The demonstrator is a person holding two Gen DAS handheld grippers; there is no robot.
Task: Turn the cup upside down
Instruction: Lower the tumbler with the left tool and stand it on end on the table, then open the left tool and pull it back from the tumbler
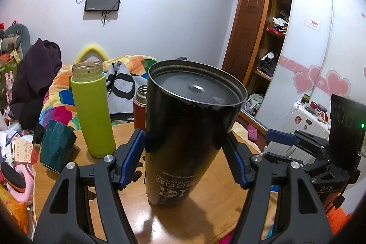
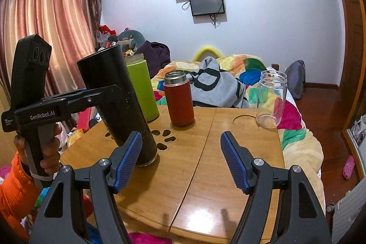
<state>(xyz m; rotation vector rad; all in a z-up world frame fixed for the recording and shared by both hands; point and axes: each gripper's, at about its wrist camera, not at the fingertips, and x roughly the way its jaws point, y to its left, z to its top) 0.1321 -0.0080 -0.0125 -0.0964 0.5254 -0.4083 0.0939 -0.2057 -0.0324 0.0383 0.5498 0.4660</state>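
Observation:
A tall black cup stands upside down on the wooden table, its recessed base up and its printed text inverted. It leans slightly. My left gripper is shut on the black cup at mid-height, blue pads against both sides. In the right wrist view the same cup stands mouth down at the left, with the left gripper clamped on it. My right gripper is open and empty, low over the table, just right of the cup.
A green bottle, a red flask and a dark teal cup stand on the table. A clear glass jar stands at its far right edge. A bed with a colourful quilt lies behind.

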